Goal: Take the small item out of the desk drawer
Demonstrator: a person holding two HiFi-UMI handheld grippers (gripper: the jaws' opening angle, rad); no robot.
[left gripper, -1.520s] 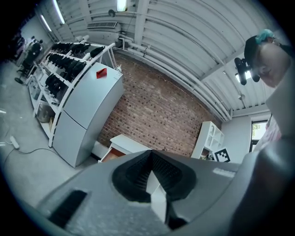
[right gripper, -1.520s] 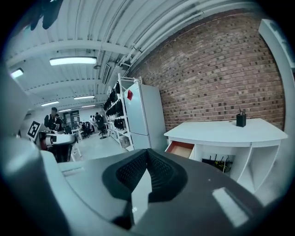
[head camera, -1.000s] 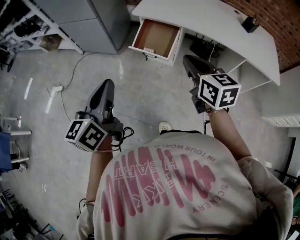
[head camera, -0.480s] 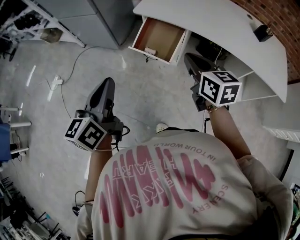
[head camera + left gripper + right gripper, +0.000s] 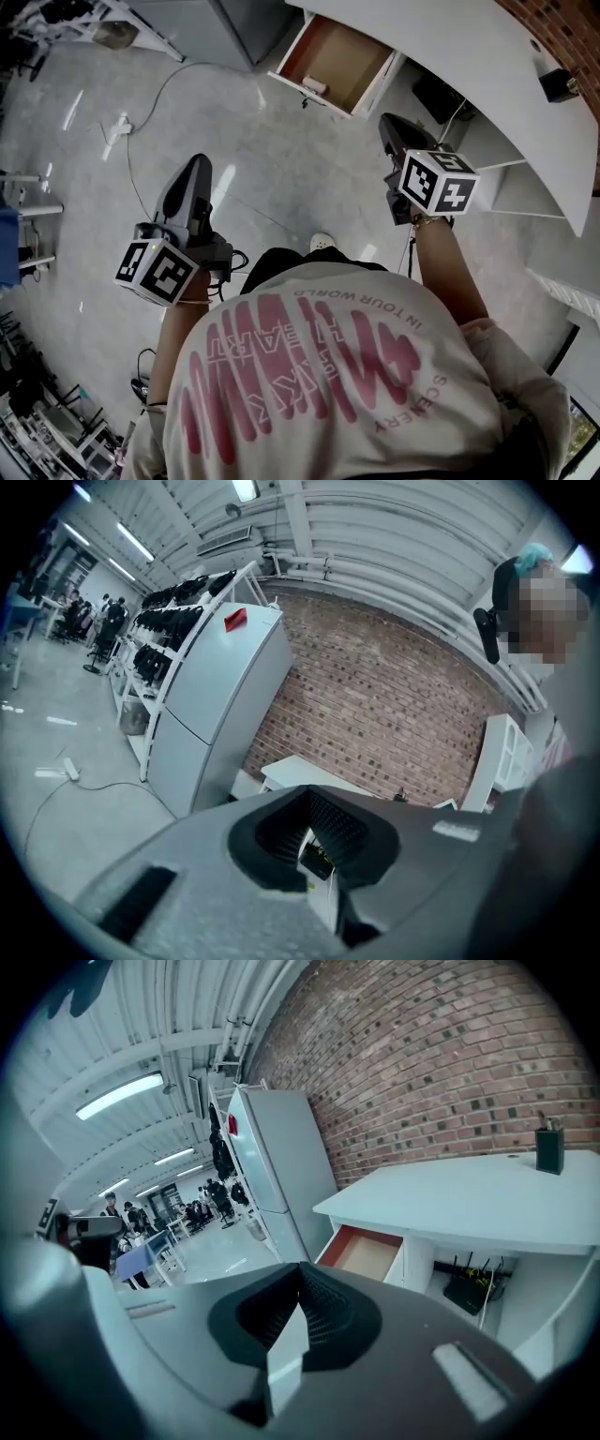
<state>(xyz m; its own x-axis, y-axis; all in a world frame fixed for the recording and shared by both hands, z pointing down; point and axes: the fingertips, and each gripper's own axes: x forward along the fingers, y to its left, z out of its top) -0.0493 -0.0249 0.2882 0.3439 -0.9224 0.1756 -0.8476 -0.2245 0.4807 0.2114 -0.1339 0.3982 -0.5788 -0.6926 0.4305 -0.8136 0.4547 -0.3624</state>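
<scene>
From where I stood, the person faced a white surface [image 5: 469,52] with its drawer [image 5: 339,54] pulled open over the grey floor [image 5: 281,169], and a small pale item [image 5: 314,86] lay just inside the drawer's front edge. The left hand-held gripper [image 5: 200,167] and the right hand-held gripper [image 5: 392,125] were both held out ahead of the body, pointing toward the drawer but well apart from it, the right one nearer. A thin cable [image 5: 167,82] curved across the floor to the left.
</scene>
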